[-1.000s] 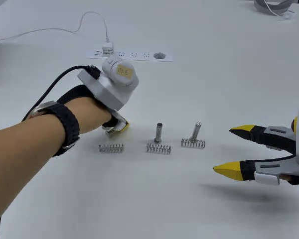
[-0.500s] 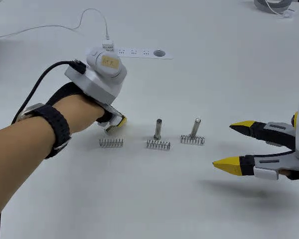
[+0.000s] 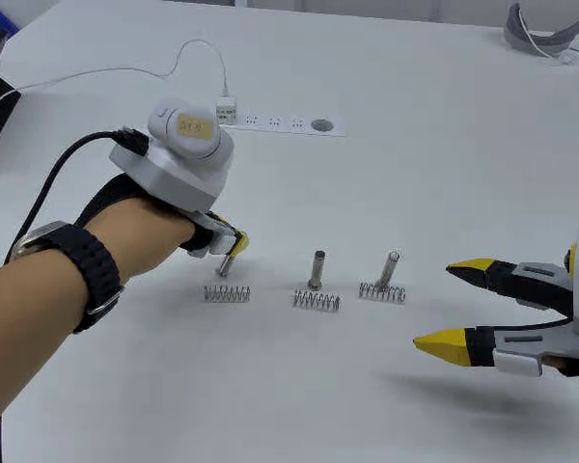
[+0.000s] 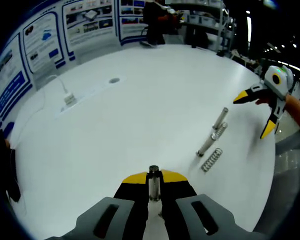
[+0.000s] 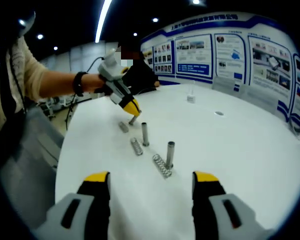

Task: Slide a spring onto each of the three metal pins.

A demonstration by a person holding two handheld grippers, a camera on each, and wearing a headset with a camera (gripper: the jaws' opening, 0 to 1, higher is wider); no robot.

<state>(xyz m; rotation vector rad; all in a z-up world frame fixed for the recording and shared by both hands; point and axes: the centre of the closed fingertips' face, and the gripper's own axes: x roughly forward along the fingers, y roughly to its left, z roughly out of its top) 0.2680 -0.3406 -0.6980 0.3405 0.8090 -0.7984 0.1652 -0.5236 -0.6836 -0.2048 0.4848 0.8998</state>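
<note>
gripping a metal pin (image 3: 226,264) between its yellow tips, the left claw (image 3: 234,243) is closed narrow on it. the pin is tilted, its lower end just behind the left spring (image 3: 227,293); whether that end touches the white table (image 3: 270,386) i cannot tell. in the left gripper view the pin's top stands between the closed jaws. all three springs lie flat in one row on the table, off the pins. the middle spring (image 3: 317,301) is just in front of an upright pin (image 3: 317,269), and the right spring (image 3: 381,292) is at the foot of a leaning pin (image 3: 390,270). the right claw (image 3: 431,304) hovers well to the right of the row, jaws spread wide and holding nothing. a white power strip (image 3: 280,122) lies farther back on the table.
</note>
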